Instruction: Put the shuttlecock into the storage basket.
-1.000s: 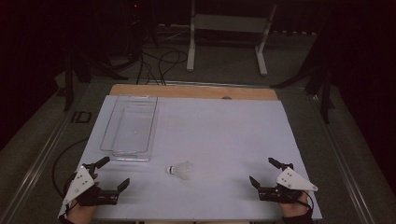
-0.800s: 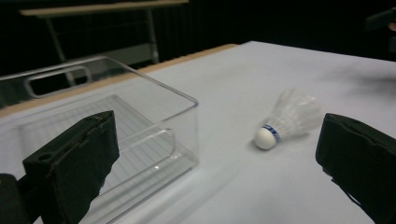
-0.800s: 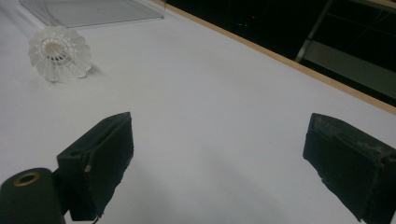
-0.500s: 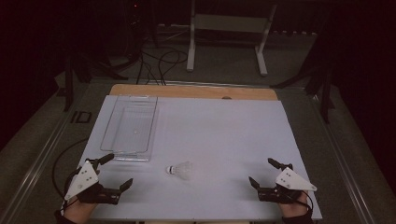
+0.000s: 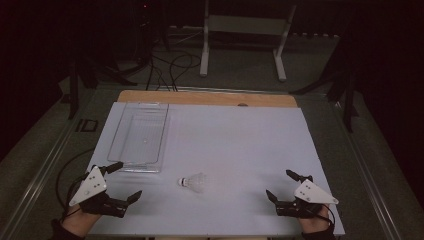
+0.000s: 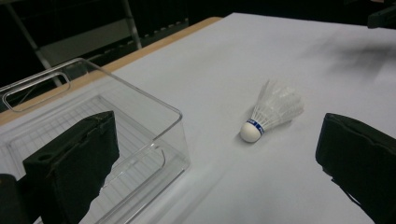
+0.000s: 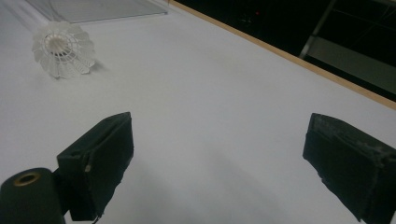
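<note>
A: Start at the left gripper (image 5: 121,181). Why is it held like that?

B: Its black jaws are spread wide with nothing between them, low over the near left corner of the white table sheet (image 5: 235,140). In the left gripper view the jaws frame the white feathered shuttlecock with the blue-banded cork tip (image 6: 271,112), so I'd judge it is lined up for a reach toward it. A gap that wide would take the flared skirt without crushing it.

A: And the right gripper (image 5: 282,185)?

B: Also gaping and empty, parked at the near right, well apart from the shuttlecock (image 5: 192,182). Its own view looks into the open end of the skirt (image 7: 63,49), off to one side. It looks like it is waiting rather than working.

A: Where exactly does the shuttlecock lie?

B: On its side on the sheet, between the two grippers but nearer the left, cork tip pointing left.

A: And the clear rectangular plastic bin (image 5: 139,135)?

B: Empty, open side up, just beyond the left gripper, its near wall (image 6: 140,126) close to the shuttlecock. Probably the place it is meant to go, a short carry for the left hand.
</note>
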A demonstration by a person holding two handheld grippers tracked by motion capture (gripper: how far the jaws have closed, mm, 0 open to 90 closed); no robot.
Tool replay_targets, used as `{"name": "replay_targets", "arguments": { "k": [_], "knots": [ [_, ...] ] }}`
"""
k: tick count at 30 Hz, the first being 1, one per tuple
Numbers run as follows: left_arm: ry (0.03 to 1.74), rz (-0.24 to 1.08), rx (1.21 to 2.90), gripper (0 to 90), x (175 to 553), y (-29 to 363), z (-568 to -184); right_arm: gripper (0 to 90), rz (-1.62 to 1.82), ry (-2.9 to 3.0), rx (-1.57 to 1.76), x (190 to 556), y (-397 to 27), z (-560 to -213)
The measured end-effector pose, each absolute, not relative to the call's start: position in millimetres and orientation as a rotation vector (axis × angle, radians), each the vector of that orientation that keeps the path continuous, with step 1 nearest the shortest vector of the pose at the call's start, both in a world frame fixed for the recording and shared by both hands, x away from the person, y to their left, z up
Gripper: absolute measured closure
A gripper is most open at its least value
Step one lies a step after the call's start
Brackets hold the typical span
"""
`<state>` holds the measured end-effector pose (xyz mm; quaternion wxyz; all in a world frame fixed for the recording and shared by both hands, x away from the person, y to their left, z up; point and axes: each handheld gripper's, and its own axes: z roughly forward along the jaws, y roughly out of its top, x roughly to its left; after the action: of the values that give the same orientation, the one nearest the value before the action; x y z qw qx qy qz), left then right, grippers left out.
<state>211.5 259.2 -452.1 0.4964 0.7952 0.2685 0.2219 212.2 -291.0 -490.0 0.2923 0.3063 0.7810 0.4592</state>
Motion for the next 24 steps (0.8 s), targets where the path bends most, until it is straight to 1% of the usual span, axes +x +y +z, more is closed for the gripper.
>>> {"name": "replay_targets", "arguments": {
  "k": [8,14,17,20,24],
  "knots": [
    [0.638,0.532,1.986,0.2,215.1,258.7,-445.7,8.6,1.228,2.084,0.816,212.3,-290.8,-490.0],
    [0.628,0.503,2.067,0.1,217.9,254.8,-438.9,8.6,1.23,2.087,0.816,212.5,-290.6,-490.2],
    [0.631,0.477,2.093,0.1,219.2,253.3,-437.7,8.6,1.231,2.087,0.816,212.4,-290.5,-490.2],
    [0.61,0.438,2.154,0.1,220.7,248.4,-438.0,8.6,1.234,2.088,0.817,212.5,-290.7,-490.1],
    [0.578,0.437,2.205,0.1,221.5,244.6,-438.8,8.6,1.235,2.088,0.816,212.5,-290.6,-490.0]
  ]
}}
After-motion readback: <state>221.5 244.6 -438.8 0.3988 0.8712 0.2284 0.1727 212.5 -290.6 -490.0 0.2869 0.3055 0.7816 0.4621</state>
